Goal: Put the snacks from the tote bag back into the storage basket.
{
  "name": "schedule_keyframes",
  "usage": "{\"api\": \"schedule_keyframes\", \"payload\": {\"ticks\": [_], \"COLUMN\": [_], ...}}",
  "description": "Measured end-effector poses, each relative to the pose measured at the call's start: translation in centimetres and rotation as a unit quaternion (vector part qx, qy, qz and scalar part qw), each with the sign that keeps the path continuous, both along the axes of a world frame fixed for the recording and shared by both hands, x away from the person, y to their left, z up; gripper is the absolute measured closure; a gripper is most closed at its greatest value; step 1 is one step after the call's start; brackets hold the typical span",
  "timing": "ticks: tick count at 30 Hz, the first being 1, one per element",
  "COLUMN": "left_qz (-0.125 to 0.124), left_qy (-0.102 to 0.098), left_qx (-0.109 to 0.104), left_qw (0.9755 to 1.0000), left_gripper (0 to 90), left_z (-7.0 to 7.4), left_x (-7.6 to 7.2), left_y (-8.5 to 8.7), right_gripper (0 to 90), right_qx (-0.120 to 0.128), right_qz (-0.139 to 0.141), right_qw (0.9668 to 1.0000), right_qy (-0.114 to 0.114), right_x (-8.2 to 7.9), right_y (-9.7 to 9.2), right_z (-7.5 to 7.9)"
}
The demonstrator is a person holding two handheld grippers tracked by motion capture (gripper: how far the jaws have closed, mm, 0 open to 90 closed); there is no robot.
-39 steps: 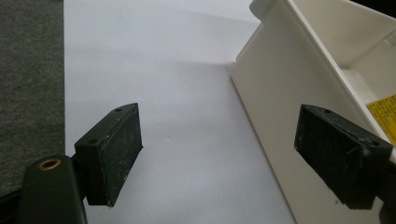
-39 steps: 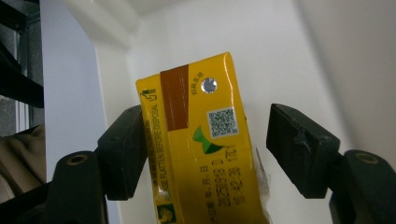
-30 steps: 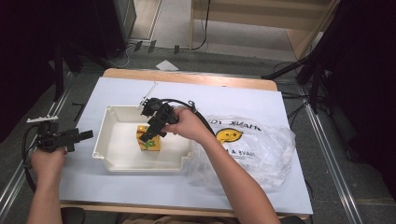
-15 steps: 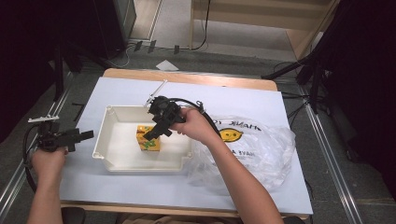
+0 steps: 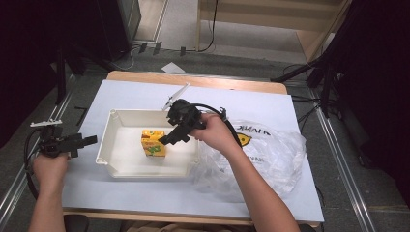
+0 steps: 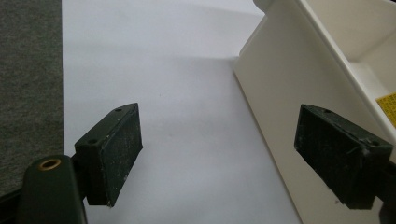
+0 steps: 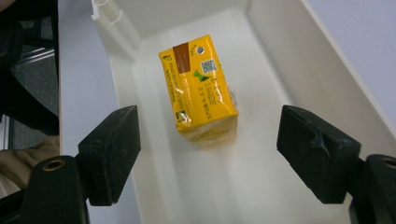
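Above the tray [image 5: 109, 140], the right tool [image 5: 167, 140] has released the carton [image 5: 153, 143].

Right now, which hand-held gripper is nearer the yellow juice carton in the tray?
Right. The right hand-held gripper hangs open just above the juice carton; the left hand-held gripper sits open outside the tray, off its left wall.
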State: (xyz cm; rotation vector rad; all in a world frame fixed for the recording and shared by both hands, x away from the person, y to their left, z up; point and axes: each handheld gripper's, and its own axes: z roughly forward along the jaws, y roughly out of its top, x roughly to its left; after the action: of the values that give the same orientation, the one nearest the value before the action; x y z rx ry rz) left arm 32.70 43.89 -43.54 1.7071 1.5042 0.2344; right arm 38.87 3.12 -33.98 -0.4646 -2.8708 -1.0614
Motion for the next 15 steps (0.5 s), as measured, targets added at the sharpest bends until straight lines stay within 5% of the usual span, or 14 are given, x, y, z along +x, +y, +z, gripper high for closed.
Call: {"api": "schedule_keyframes", "payload": {"ticks": [15], "left_qz": [-0.001], "left_qy": [0.003], "left_qx": [0.007], "left_qw": [1.0000], "left_gripper": [16.0], "left_z": [0.0], "left_x": [0.0], "left_y": [-0.2], "right_gripper": [22.3], "right_qx": [0.001], "right_qz": [-0.029], "right_qw": [0.9995], "right_qy": [-0.008], "right_x": [-1.1], "right_y": [-4.8], "right_z": [-1.0]}}
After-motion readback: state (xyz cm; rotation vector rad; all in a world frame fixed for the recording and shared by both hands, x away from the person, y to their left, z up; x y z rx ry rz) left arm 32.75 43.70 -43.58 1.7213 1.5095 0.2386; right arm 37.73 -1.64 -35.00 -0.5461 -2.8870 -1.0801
